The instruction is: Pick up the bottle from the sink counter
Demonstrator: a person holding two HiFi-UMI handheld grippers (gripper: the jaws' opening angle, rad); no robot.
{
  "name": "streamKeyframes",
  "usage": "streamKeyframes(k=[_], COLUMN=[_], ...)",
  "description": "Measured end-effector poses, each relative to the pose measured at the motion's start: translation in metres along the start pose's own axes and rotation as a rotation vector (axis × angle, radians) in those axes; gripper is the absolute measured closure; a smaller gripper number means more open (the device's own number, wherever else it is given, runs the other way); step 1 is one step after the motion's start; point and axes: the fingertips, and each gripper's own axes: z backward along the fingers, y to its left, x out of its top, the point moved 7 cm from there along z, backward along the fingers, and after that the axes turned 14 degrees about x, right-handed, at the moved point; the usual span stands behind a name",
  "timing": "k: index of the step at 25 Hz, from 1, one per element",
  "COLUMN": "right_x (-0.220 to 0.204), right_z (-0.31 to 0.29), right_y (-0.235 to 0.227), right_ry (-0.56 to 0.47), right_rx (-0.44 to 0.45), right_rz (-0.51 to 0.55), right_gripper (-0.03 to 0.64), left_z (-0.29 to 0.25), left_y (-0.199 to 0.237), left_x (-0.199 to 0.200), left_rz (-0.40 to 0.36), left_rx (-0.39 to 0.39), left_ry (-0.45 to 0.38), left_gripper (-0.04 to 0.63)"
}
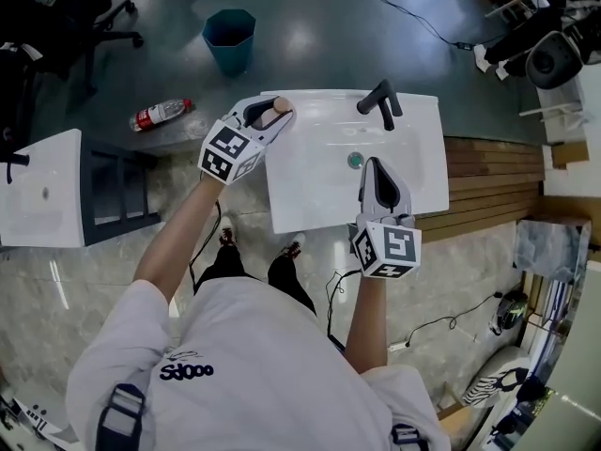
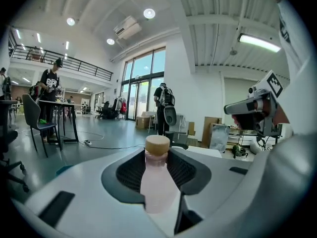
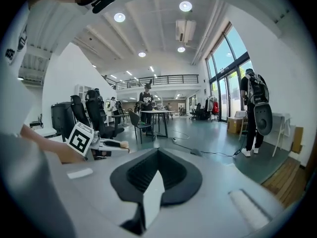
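Closest to the lens in the left gripper view is the left claw [image 2: 157, 155], its ribbed black pads clamped on the bottle [image 2: 156, 182] just under the cap. The bottle is a slim cylinder of pale pink, cloudy plastic that narrows at the neck and has a flat tan cap with a matte look. From the head view it sits at the sink's [image 1: 310, 209] far left corner, gripped by the claw at the rim of the tabletop. No view shows whether its base rests on that tabletop or has come clear. Judging by this, the grasp is made and the lift is the step in hand. The next move calls for a straight rise with the grip kept firm, since smooth plastic may slip on the pads and the hold sits high on the neck. At the sink's near edge, over the basin, the right claw [image 1: 374, 164] hangs with its jaws together on nothing. The sink is a glossy white rectangular slab with a shallow basin, a round drain [image 1: 355, 160] at its middle and a matte black angled faucet [image 1: 380, 101] at its far side. Left of the sink, a second bottle with a red label [image 1: 161, 114] lies on the grey floor, and a teal bin [image 1: 229, 38] stands beyond it.
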Motion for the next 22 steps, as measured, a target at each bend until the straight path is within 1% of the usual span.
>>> streamKeyframes(k=[4,9,17,22], right_x=[0.023,0.05,0.073,0.089], right_z=[-0.001,0.0,-0.003,-0.006], right_y=[0.009,0.015,0.027,0.039], right_ry=[0.0,-0.035,-0.096,-0.104], right_rx=[0.013,0.033,0.05,0.071], right_rz=[0.079,0.132,0.148,0.199], right_gripper=[0.607,0.607,0.607,0.607], left_z=[0.029,0.063,0.106,0.126], left_y=[-0.001,0.003,0.021,0.029], left_x=[0.026,0.056,0.1,0.119], left_rz=[0.003,0.005,-0.002,-0.016], left_rx=[0.013,0.041,0.097,0.105], left_ry=[-0.056,-0.116,-0.203,-0.242], left_gripper=[0.456,0.456,0.456,0.456])
